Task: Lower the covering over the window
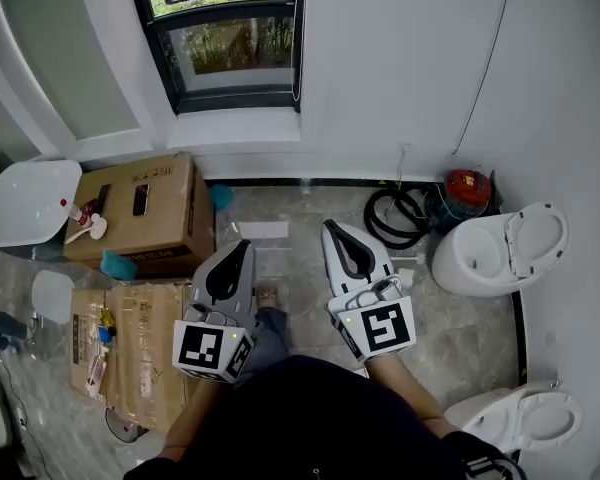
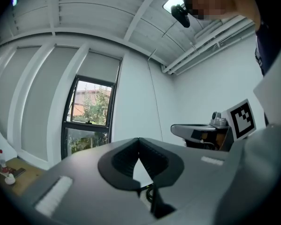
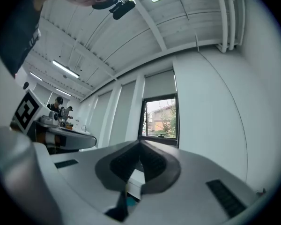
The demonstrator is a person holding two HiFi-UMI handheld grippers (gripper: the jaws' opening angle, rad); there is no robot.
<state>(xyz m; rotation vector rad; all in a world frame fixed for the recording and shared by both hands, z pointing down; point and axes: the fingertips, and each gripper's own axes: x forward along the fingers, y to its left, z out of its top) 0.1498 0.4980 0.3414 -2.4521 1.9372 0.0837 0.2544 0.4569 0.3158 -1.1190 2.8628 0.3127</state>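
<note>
Lowering has not begun: the blind [image 2: 103, 65] sits rolled high over the window [image 1: 230, 38], glass bare. The left gripper [image 1: 243, 245] and right gripper [image 1: 331, 228] hold their fingers pressed together, empty, well apart from it.

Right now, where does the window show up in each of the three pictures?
Head view: window at the top, left of centre.
Left gripper view: left of centre, mid-height.
Right gripper view: just right of centre, mid-height.
Shared landmark: thin cable hanging right of the window.
</note>
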